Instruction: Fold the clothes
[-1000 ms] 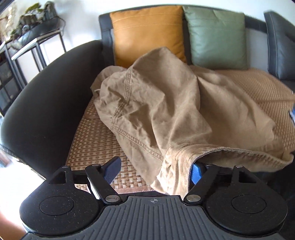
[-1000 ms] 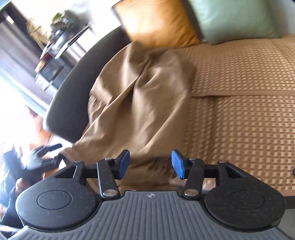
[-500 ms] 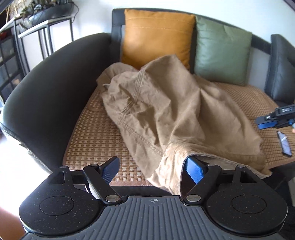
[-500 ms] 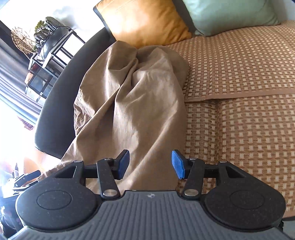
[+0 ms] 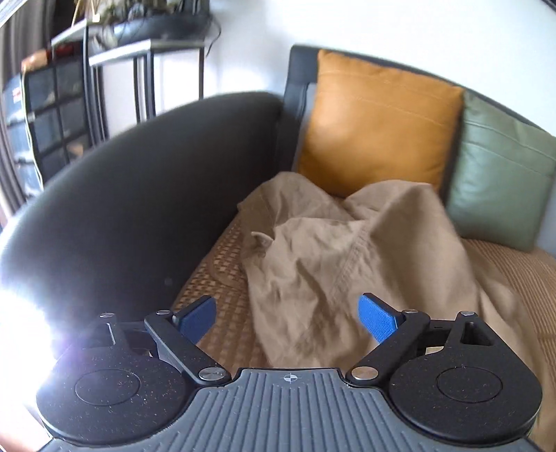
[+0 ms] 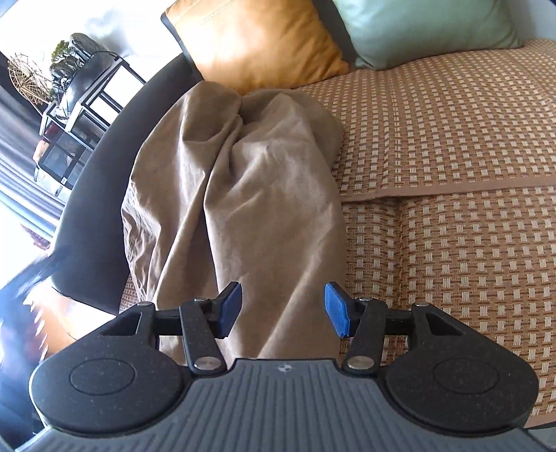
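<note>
Left wrist view takes in a dark sofa point(image 5: 146, 194) with a broad rounded armrest on the left and a woven tan mat point(image 5: 222, 281) covering its seat. Against the backrest lean an orange cushion point(image 5: 378, 125) and, to its right, a green cushion point(image 5: 500, 174), the two touching side by side. Behind the armrest stands a metal shelf unit point(image 5: 139, 52) with dark clutter on top, blurred in this shot. On the mat lies a pair of khaki trousers point(image 5: 333, 267), crumpled in a heap, the far end bunched up against the foot of the orange cushion and the near end running toward the camera under the left gripper point(image 5: 288, 318). That gripper's blue pads are spread very wide and its jaws are opening; the cloth lies beneath and between them, but neither pad presses on it.

From the right wrist view, the mat point(image 6: 451, 146) stretches bare to the right, a seam band crossing it, while the trousers point(image 6: 250, 194) lie as a long rumpled strip along the left side of the seat, beside the armrest point(image 6: 93, 194). Both cushions, orange point(image 6: 264, 38) and green point(image 6: 427, 24), sit at the top edge. The right gripper point(image 6: 283, 311) hangs over the near end of the strip, its pads standing apart at a middling width, fabric showing in the gap between them, with no pinch on it.
</note>
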A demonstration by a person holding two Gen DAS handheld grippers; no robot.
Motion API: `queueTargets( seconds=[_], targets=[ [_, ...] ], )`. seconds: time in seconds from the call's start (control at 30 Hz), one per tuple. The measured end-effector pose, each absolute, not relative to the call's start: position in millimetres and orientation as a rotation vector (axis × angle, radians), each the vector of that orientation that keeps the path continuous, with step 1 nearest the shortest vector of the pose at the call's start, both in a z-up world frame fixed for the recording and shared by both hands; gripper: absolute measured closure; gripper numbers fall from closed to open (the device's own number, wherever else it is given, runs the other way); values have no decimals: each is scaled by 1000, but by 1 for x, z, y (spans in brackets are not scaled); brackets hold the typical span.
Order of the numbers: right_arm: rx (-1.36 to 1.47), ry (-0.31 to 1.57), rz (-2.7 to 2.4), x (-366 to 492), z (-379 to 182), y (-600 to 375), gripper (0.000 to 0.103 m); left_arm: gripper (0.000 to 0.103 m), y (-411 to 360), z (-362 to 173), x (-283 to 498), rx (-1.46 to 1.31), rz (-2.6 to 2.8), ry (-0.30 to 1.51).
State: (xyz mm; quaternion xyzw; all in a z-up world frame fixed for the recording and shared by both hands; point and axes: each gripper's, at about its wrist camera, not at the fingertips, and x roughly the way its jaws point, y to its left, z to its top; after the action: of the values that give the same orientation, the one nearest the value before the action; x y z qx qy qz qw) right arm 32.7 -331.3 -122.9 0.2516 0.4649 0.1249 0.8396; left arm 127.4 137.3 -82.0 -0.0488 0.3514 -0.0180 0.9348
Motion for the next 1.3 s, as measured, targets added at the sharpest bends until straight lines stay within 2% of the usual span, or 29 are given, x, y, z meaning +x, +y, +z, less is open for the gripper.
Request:
queueTargets(
  seconds=[0.23,0.47,0.63,0.67,0.73,0.77,0.8,0.87,1.13,1.3],
  targets=[
    [499,993,214,42,-127,-338,42,9,147,-106,250,-348,56,805],
    [479,1028,178,71,-144,-337,42,9,115,-133,320,-239,72,882],
    [480,1048,170,86,-155,-334,42,7,95,-147,338,-215,30,920],
    [476,1048,171,88,-156,-333,42,10,91,-151,341,-190,27,935],
    [464,1044,166,90,-156,-331,42,47,87,-161,342,-136,8,965],
    [458,1039,162,91,-156,-330,42,83,88,-166,340,-124,11,983],
    [450,1034,160,91,-156,-329,42,97,91,-167,336,-129,19,984],
    [430,1023,153,91,-155,-328,42,103,103,-157,319,-148,34,932],
    [447,936,113,89,-140,-342,42,103,187,-90,216,-171,161,731],
    [463,912,110,94,-133,-344,42,103,252,-81,150,-180,348,705]
  ],
)
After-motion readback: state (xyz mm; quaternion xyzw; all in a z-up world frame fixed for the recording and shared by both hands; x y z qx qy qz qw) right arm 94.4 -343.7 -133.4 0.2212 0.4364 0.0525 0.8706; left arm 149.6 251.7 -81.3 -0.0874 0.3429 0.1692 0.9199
